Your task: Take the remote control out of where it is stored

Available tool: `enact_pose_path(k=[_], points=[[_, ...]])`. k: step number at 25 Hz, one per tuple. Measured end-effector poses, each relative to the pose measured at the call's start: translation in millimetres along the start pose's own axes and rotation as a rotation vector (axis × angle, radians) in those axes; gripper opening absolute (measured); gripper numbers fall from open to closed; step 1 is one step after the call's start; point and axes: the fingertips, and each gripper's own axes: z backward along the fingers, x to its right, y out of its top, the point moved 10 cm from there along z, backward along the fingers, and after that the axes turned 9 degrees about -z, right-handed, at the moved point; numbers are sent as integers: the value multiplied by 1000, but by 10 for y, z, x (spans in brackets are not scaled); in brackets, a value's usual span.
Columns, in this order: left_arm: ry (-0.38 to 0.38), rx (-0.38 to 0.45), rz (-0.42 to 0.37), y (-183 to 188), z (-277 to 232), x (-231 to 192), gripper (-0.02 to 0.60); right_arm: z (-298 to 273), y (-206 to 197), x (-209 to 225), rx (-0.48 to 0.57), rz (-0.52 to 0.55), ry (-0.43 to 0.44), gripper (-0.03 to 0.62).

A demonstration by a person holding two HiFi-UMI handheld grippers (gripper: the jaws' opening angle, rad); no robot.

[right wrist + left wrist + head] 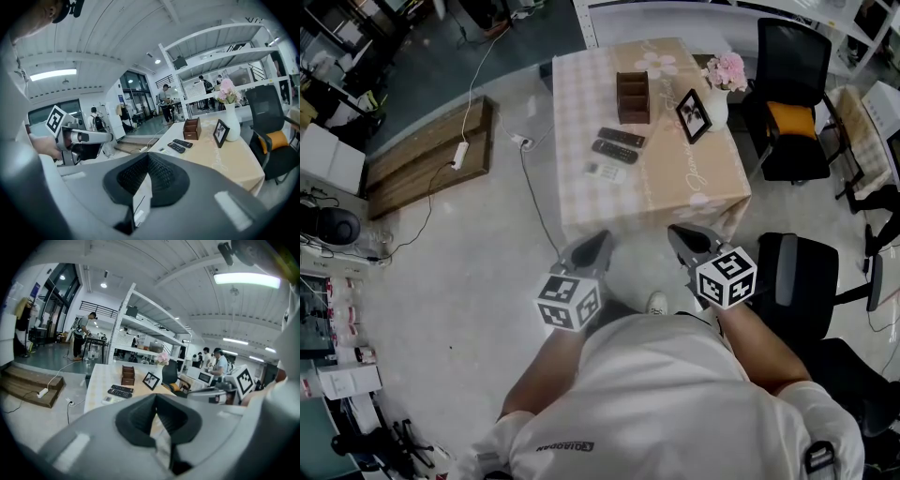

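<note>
A brown wooden organizer box (pixel 633 97) stands on the table with the pink checked cloth (pixel 581 84). In front of it lie two black remote controls (pixel 622 138) (pixel 614 151) and a small white one (pixel 606 172), all flat on the cloth outside the box. The left gripper view shows the box (pixel 127 375) and black remotes (pixel 121 389), as does the right gripper view, with box (pixel 191 128) and remotes (pixel 182 143). My left gripper (pixel 602 236) (pixel 156 399) and right gripper (pixel 675 230) (pixel 149 157) hover side by side short of the table's near edge, both shut and empty.
A picture frame (pixel 694 115) and a white vase of pink flowers (pixel 722 80) stand at the table's right. One black office chair (pixel 792 94) stands right of the table, another (pixel 811 281) beside my right arm. Wooden planks (pixel 431 155) and a cable lie on the floor to the left.
</note>
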Motion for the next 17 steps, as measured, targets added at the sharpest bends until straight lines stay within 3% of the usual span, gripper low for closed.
enact_pose_path(k=[17], points=[[5, 8, -11, 69, -10, 34, 5, 78, 41, 20, 4, 10, -3, 5]])
